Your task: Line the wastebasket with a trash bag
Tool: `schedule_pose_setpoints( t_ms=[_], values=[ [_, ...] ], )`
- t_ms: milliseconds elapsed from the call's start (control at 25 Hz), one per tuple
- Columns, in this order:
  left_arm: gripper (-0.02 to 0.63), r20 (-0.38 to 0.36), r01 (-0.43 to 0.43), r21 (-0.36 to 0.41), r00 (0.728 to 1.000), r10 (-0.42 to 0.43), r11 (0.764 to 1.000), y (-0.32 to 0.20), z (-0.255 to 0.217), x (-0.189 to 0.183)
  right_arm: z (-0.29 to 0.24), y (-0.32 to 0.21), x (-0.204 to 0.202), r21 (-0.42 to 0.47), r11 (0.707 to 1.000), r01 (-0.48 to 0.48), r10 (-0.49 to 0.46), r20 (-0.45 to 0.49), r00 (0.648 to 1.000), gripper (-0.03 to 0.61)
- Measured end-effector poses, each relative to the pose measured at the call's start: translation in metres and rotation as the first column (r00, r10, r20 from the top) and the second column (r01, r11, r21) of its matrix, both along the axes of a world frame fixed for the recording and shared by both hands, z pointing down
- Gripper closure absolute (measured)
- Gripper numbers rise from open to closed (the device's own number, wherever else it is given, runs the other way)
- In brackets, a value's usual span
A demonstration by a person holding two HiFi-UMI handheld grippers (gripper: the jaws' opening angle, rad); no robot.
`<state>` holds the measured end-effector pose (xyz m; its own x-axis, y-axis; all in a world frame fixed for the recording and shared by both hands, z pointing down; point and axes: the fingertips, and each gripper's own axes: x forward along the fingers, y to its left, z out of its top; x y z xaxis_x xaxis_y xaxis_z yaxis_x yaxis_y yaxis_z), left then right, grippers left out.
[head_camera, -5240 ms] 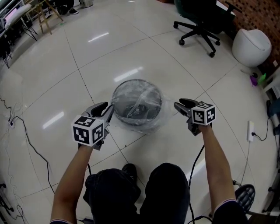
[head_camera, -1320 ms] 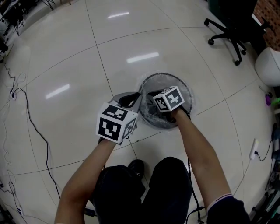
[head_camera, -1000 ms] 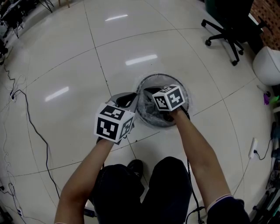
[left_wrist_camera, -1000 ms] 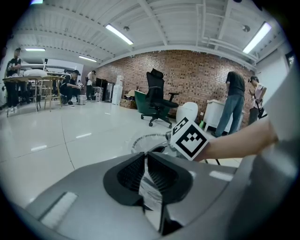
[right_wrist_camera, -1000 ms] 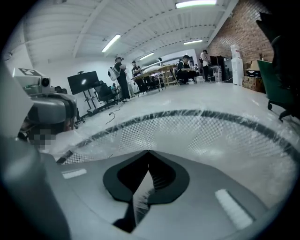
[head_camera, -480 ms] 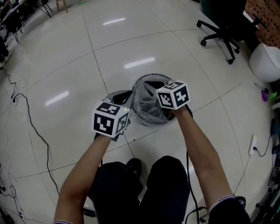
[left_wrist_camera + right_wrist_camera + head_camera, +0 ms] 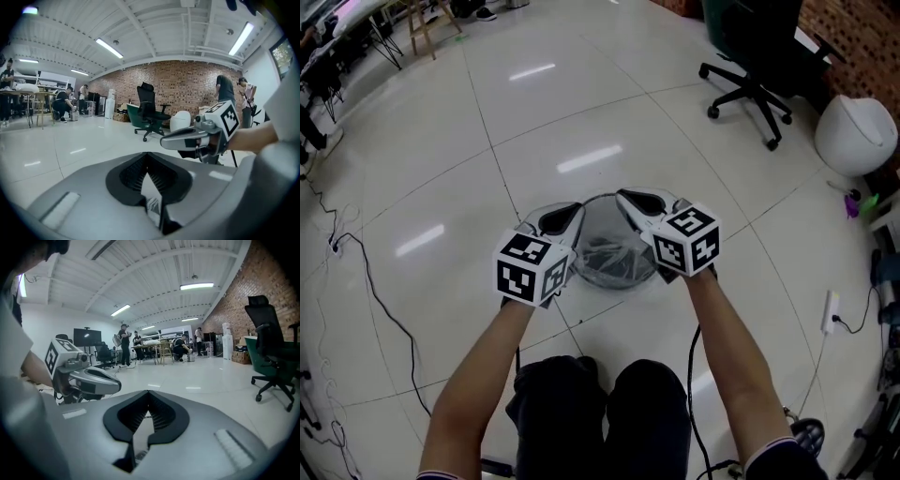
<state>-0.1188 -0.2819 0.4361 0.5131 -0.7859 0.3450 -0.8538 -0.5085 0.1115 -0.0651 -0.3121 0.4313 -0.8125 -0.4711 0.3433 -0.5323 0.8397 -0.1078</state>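
The wastebasket (image 7: 617, 282) stands on the pale tiled floor (image 7: 487, 112) just ahead of the person's knees (image 7: 609, 412), a round dark bin. The clear trash bag (image 7: 607, 251) lies crumpled inside it, glossy and creased; how far the film reaches over the rim I cannot tell. Both tongs hang above the bin's far half, tips turned towards each other and close without touching; the left gripper (image 7: 572, 210) sits over the left rim, the right gripper (image 7: 626, 196) over the far rim, each with its marker cube nearer the person. Seen along its own jaws, the left gripper has its ribbed pads drawn together, only a thin pale sliver showing in the seam; the right gripper looks the same, pads together; whether either nips a bit of the film I cannot make out. Further off, a black office chair (image 7: 748, 66) stands to the right, with a white rounded thing (image 7: 848, 129) beyond it by the brick wall (image 7: 862, 47); a dark cable (image 7: 370, 291) trails over the floor on the left.
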Motion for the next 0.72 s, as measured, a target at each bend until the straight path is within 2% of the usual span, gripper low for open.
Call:
schedule_pose_setpoints(
  t_ms=[320, 720],
  values=[
    [0.603, 0.010, -0.042, 0.047, 0.999, 0.041, 0.998, -0.002, -0.117, 0.009, -0.116, 0.024, 0.020, 0.044, 0.998, -0.054, 0.053, 0.023, 0.998, 0.577],
    [0.603, 0.015, -0.045, 0.003, 0.999, 0.045, 0.999, 0.032, -0.273, 0.024, -0.279, 0.067, 0.050, 0.033, 0.993, -0.110, 0.109, 0.034, 0.993, 0.577]
  ],
)
